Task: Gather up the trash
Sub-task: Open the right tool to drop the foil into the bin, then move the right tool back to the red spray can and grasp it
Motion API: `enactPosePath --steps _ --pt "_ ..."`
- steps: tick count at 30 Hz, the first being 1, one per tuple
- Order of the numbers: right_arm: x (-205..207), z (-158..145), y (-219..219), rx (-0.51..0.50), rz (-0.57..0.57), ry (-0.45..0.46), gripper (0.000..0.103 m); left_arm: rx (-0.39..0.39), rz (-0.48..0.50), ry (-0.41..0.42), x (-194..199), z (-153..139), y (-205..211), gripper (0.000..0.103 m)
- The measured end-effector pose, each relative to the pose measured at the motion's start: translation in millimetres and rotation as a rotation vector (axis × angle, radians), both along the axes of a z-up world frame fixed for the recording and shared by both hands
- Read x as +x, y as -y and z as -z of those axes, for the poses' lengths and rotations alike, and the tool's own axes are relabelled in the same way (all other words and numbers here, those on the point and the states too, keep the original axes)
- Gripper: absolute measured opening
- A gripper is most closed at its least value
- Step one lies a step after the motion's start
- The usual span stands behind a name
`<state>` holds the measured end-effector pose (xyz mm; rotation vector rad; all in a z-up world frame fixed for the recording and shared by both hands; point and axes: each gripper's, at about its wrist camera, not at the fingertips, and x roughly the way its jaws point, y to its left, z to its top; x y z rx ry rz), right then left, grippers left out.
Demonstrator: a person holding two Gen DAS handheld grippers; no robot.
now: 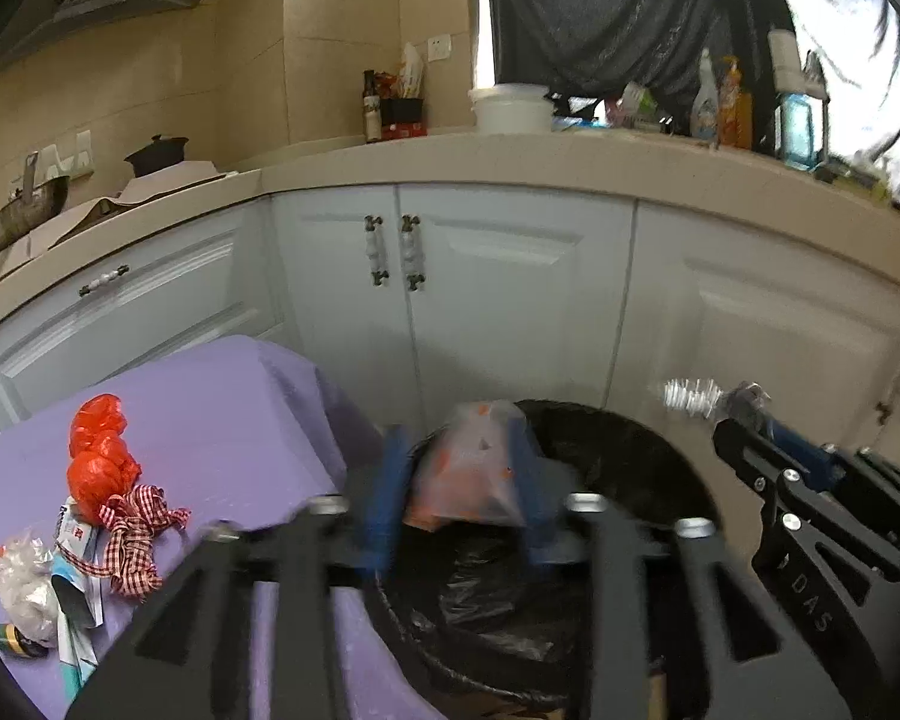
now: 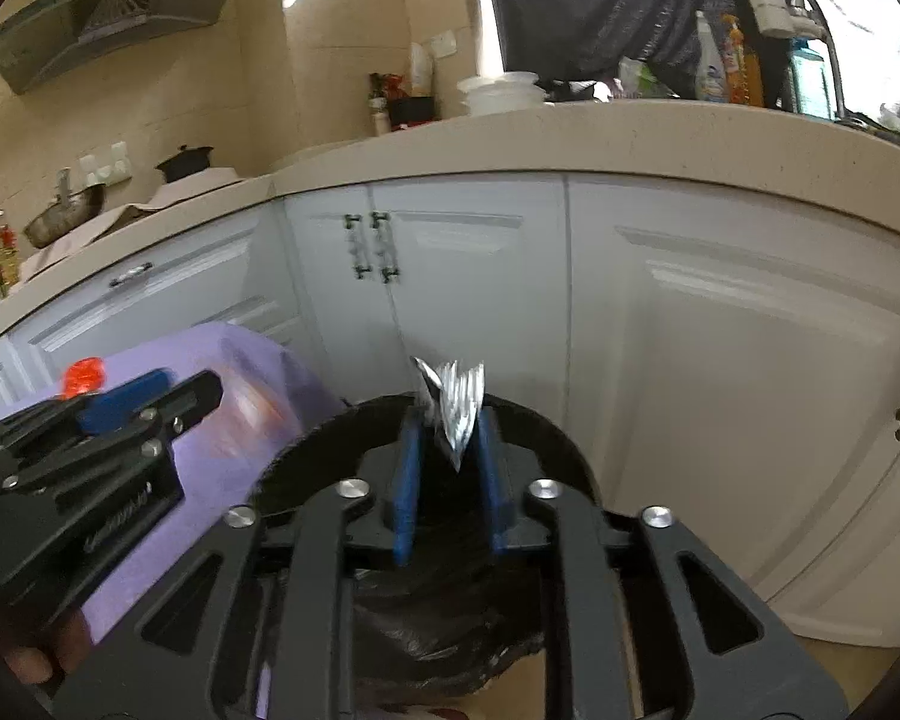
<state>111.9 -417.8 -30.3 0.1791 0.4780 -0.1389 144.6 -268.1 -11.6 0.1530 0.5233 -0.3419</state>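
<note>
left wrist view: your left hand-held gripper (image 1: 459, 480) hangs over the near rim of the black-lined bin (image 1: 630, 462), a clear plastic bag with orange print (image 1: 468, 468) between its blue fingers (image 1: 384, 504). the jaws stand partly apart; the blur hides whether the pads press the bag. the bag sits straight above the bin's mouth, its long axis running away from you. your right hand-held gripper (image 1: 729, 405) reaches in from the right with a crumpled foil wrapper (image 1: 693, 396). more trash, a red bag (image 1: 96, 456) among it, lies to the left on the purple-covered worktop (image 1: 222, 408).

right wrist view: your right hand-held gripper (image 2: 450, 426), jaws narrowly parted, has the foil wrapper (image 2: 459, 405) standing upright between its fingers, the bin (image 2: 546, 432) directly beneath. both loads look set to drop straight down.
</note>
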Motion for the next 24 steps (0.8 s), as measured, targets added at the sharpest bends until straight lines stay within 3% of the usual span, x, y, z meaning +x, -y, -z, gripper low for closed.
enactPosePath --steps 5,15,24 --pt "5 7 4 0.013 0.013 -0.011 0.034 -0.011 -0.007 0.004 0 -2 0 0.055" --pt "-12 -2 -3 0.015 0.046 0.006 0.039 -0.013 -0.019 0.01 -6 -6 -12 0.057" --pt "-26 -10 -39 0.03 0.003 0.006 0.04 -0.021 -0.079 -0.002 -24 -11 -58 0.057"
